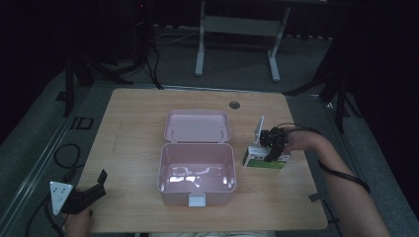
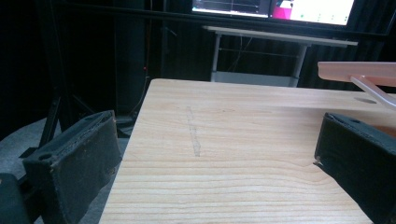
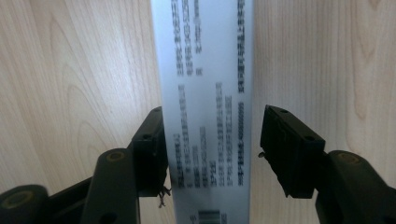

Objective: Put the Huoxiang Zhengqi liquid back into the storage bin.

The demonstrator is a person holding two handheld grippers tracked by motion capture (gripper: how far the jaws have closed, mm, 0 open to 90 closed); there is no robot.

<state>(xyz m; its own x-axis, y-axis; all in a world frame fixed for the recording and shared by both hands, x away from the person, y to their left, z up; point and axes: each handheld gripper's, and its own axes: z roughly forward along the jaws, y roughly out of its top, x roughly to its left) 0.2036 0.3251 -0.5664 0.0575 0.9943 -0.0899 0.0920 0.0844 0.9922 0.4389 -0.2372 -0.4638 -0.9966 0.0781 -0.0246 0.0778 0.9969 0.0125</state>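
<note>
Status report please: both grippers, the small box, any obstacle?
Left gripper open, idle at table edge. Right gripper straddling small box, one pad touching, other apart. Pink bin open, path clear.

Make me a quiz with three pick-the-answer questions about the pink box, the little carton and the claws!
1. Where does the small carton lie?
A. Inside the pink box
B. On the table, on the right claw's side of the pink box
C. On the floor

2. What colour is the storage box?
A. Blue
B. Yellow
C. Pink

3. How is the pink box's lid?
A. Swung open
B. Shut tight
C. Lying on the carton

Answers:
1. B, the high view shows the carton on the wooden table beside the box, with the right claw over it.
2. C, the box and its lid are pale pink.
3. A, the lid stands open behind the box, and the inside shows. The left claw rests apart, near the table's near corner.
</note>
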